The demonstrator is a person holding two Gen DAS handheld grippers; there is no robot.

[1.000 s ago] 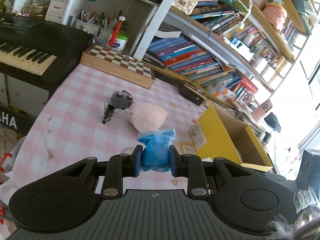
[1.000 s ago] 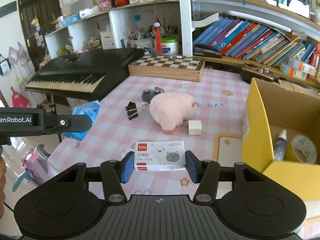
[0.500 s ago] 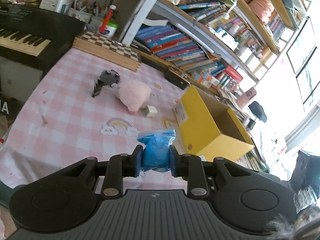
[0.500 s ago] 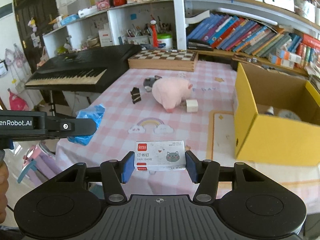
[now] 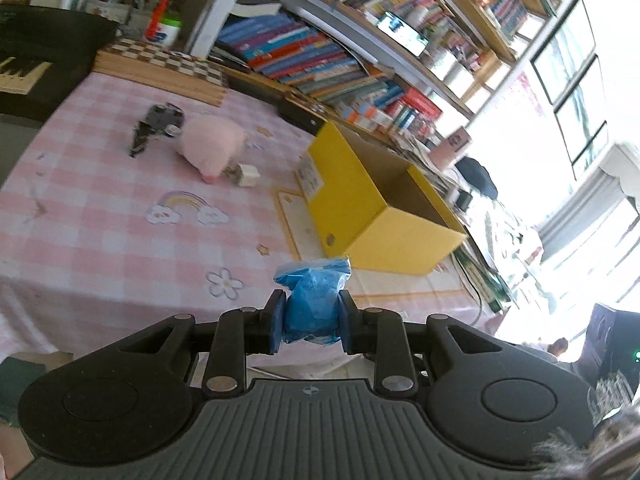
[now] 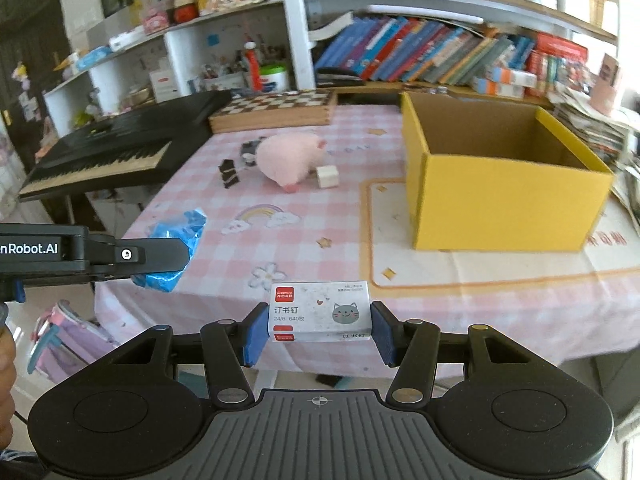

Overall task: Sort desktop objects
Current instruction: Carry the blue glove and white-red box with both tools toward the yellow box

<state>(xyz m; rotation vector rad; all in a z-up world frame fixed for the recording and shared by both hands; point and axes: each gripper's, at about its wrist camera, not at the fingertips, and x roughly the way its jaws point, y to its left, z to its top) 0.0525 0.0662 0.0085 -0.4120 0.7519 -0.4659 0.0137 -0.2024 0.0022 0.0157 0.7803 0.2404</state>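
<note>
Both tools pulled back from table; staple box (image 6: 319, 311) only in right view.

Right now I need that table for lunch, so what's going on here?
A person is sorting desk clutter with two handheld grippers. The left gripper is shut on a crumpled blue plastic bag; the right gripper is shut on a small white staple box with a cat picture. Both are held near the table's front edge. The open yellow cardboard box stands on the pink checked tablecloth; a pink plush toy lies there unsorted.
</note>
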